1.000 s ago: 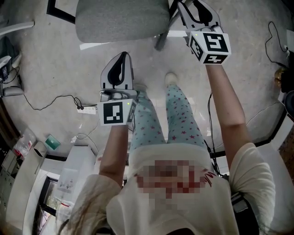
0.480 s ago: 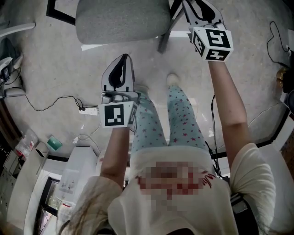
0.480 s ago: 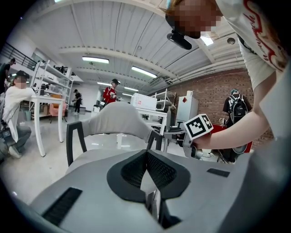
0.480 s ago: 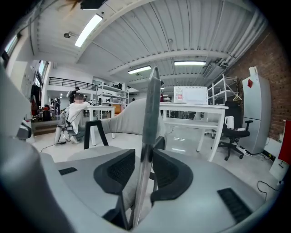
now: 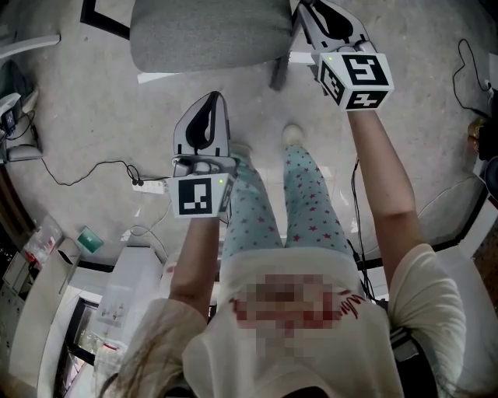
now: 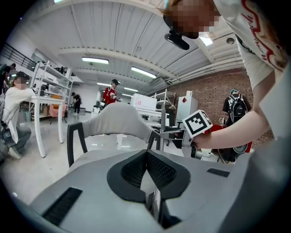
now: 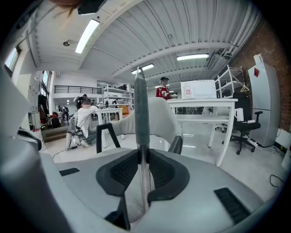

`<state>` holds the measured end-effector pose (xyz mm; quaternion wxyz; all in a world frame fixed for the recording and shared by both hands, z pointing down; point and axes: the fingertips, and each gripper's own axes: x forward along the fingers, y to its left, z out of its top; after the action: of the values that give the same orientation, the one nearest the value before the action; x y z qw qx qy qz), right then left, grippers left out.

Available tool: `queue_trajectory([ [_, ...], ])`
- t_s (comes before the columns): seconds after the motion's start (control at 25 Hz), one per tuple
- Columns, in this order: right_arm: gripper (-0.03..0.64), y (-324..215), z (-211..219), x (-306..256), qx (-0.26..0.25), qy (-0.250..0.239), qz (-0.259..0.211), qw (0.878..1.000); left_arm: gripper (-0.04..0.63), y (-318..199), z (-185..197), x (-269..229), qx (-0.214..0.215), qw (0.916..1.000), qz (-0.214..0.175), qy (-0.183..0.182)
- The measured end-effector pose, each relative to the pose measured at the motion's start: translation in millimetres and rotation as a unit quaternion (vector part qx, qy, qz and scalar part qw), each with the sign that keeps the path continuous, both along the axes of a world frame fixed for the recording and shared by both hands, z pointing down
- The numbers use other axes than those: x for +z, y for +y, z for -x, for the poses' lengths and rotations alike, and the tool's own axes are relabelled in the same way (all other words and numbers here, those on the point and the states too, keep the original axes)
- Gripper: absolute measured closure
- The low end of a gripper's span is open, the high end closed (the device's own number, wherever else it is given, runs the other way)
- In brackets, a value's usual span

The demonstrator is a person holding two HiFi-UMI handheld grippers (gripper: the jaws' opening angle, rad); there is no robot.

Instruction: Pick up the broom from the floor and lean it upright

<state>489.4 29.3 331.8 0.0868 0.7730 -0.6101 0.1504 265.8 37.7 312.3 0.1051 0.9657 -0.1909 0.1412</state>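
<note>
The broom shows only as its handle, a thin grey pole [image 7: 141, 113] that stands upright in the right gripper view; it is a dark stick [image 5: 278, 74] beside the chair in the head view. My right gripper [image 7: 141, 157] has just been closing with the handle between its jaws, and the pads now press on it. In the head view that gripper [image 5: 311, 14] reaches forward at the top edge, next to the chair. My left gripper [image 5: 204, 105] hangs lower left over the floor, away from the broom, its jaws [image 6: 146, 154] shut with nothing between them. The broom's head is hidden.
A grey padded chair [image 5: 206, 31] with black legs stands just ahead, close to the handle. The person's feet [image 5: 291, 134] are below it. A power strip with cables [image 5: 148, 185] lies on the floor at left, white furniture [image 5: 117, 288] lower left. Other people work far off.
The right gripper has shifted only slightly beside the chair and the handle stays in about the same place. The left gripper has not moved.
</note>
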Motion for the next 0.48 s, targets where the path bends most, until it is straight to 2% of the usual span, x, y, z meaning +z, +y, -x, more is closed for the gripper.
queue_trajectory([
  [0.16,0.526,-17.5,-7.9,2.4,-0.015,-0.040,0.045,0.998,0.574,-4.9,1.4,-5.1,-0.005,1.0000,-0.001,0.007],
  [0.28,0.525,-28.7,-6.5,10.0,-0.043,-0.038,0.078,0.995,0.574,-4.1,4.8,-3.4,-0.003,1.0000,-0.001,0.006],
  [0.4,0.525,-27.9,-1.0,18.0,-0.052,-0.039,0.062,0.996,0.574,-2.5,10.2,-2.3,-0.008,1.0000,0.005,0.002],
  [0.48,0.520,-23.3,-4.2,17.9,-0.033,-0.049,0.045,0.997,0.574,-2.9,9.6,-4.1,-0.008,1.0000,0.005,-0.001],
])
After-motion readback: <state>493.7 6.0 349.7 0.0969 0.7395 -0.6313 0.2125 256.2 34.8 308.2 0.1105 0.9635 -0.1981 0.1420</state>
